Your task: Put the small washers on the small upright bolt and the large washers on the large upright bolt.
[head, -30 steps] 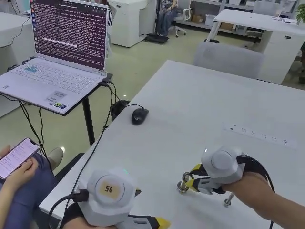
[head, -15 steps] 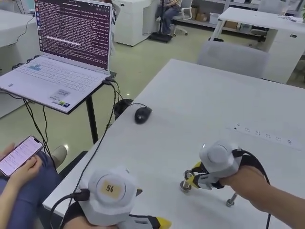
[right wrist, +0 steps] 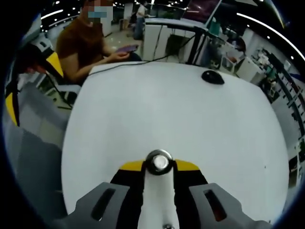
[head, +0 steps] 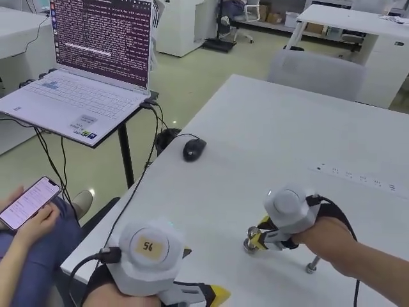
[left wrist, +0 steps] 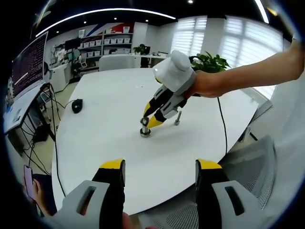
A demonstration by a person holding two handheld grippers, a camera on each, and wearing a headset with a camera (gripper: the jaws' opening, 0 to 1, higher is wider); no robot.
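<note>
Steel shines between the yellow-tipped jaws of the right gripper [head: 254, 240]. In the right gripper view they are drawn in on a round large washer [right wrist: 158, 162], gripping it by its edges. The washer sits right at the top of the large bolt [head: 248, 245]; whether it is already over the bolt, I cannot tell. Compared with a second ago, the tips stay at the bolt, while the gripper's body has swung closer over it and stands a little steeper. The large bolt and the small bolt [head: 312, 264] stand upright where they stood on the white table [head: 268, 141], the small one near and to the right. The left gripper [left wrist: 159, 167] stays low at the near edge with its jaws spread wide and nothing between them. The mouse [head: 193, 149] has not moved.
</note>
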